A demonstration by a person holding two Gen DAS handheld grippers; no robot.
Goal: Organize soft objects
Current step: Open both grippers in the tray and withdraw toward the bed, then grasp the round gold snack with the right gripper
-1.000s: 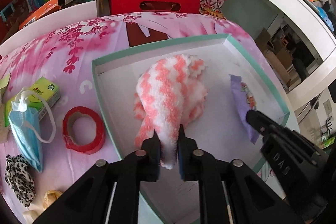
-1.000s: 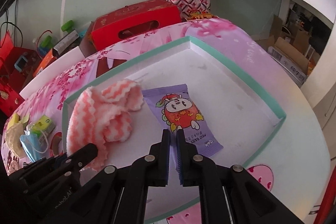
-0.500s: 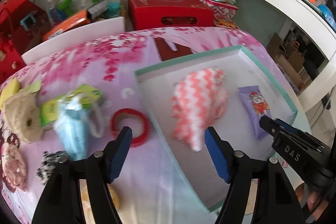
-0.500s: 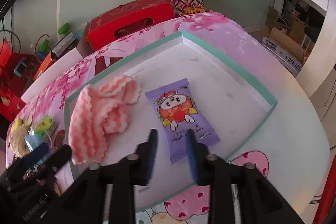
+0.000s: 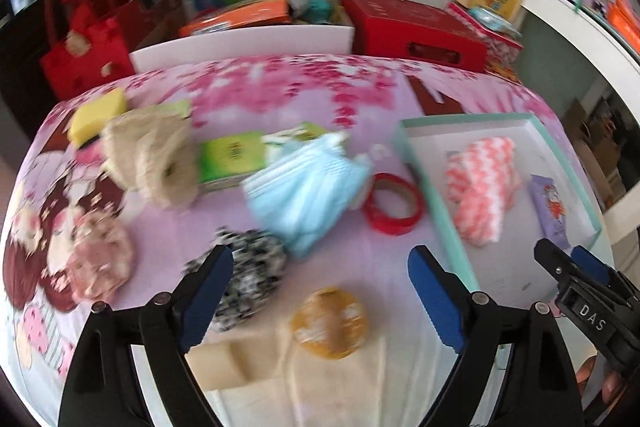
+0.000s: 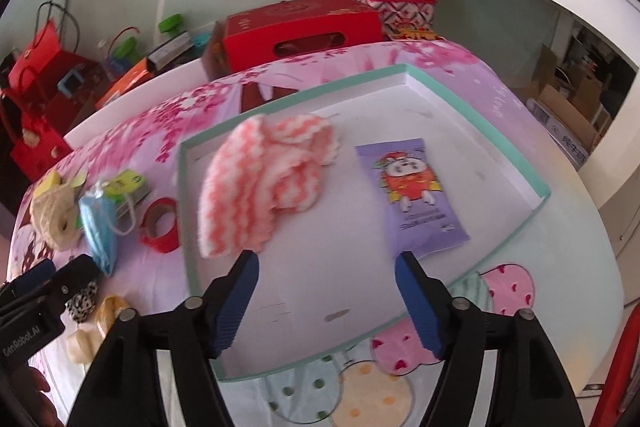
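Both tongs gape — towel [image 6: 264, 183] inside tray [image 6: 536, 183].

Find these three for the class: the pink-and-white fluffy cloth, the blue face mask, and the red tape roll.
pink-and-white fluffy cloth [image 6: 264, 183], right wrist view, middle of its striped pile
blue face mask [image 5: 308, 195], left wrist view, centre of the pleated panel
red tape roll [image 5: 394, 223], left wrist view, near rim

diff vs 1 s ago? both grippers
Both let go: left gripper released the towel, opened and swung left over the scrunchie; right gripper released the purple packet, opened and backed off. Towel and packet stay in the tray.
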